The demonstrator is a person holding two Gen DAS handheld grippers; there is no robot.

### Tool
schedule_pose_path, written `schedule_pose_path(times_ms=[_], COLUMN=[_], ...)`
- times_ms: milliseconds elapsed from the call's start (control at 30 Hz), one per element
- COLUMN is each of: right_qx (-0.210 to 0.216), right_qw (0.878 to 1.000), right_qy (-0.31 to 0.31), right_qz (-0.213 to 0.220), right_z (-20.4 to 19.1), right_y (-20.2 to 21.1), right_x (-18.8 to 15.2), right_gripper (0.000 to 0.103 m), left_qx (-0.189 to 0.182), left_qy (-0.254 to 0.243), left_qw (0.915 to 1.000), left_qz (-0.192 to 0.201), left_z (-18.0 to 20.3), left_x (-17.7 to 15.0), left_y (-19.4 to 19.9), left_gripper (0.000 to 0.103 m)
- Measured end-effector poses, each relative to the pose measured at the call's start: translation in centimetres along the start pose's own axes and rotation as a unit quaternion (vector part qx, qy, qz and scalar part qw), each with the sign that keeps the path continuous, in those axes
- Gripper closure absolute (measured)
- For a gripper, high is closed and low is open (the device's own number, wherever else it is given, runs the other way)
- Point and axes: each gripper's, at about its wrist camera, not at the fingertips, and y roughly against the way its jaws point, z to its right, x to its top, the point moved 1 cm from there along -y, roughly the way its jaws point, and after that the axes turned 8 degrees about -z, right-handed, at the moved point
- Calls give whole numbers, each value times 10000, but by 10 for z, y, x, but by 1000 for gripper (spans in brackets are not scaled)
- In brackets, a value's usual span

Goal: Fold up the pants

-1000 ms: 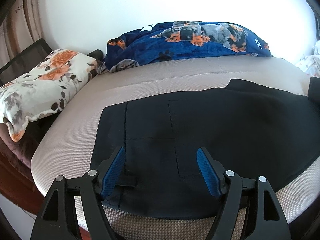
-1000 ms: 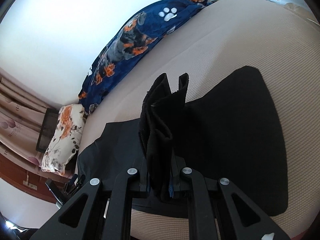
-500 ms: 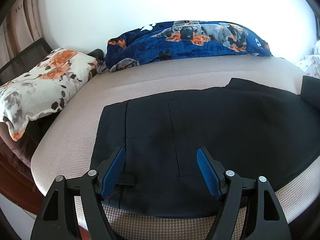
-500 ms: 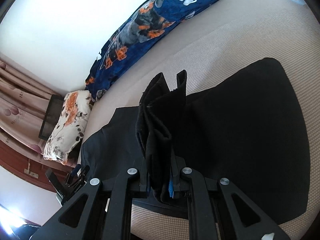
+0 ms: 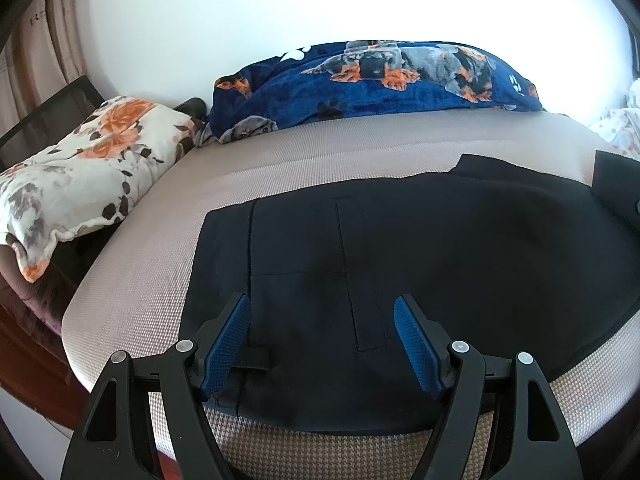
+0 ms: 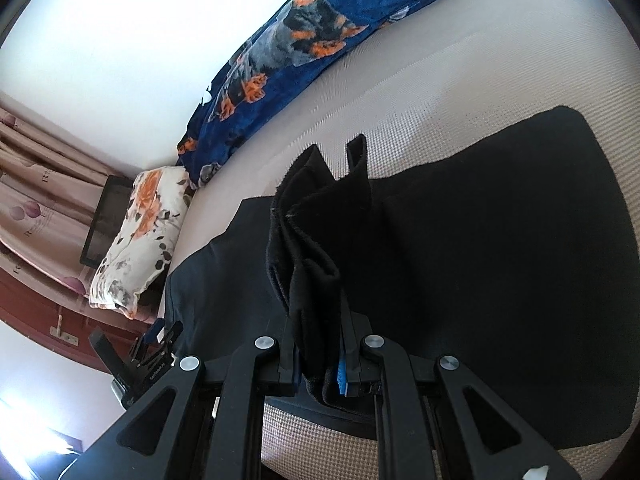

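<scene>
One pair of black pants lies flat on the bed. The left gripper hovers over the waist end, jaws wide. The right gripper has its jaws clamped on a bunched fold of the pants. One blue blanket and one floral pillow lie by the wall
</scene>
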Motion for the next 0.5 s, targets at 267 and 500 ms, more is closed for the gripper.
schedule_pose_path(times_ms=[267,500], right_qx=[47,52], right_qw=[9999,9998], right_qy=[24,85], right_qz=[-95,-181], right_z=[-2,-1], right_y=[-9,-15], right_x=[0,0], right_gripper=[91,91], left_qx=[9,25], left_qy=[-8,-17], left_qw=[10000,10000], left_qz=[4,6], left_z=[0,0], left_x=[0,-1], left_y=[0,0], left_gripper=[28,28])
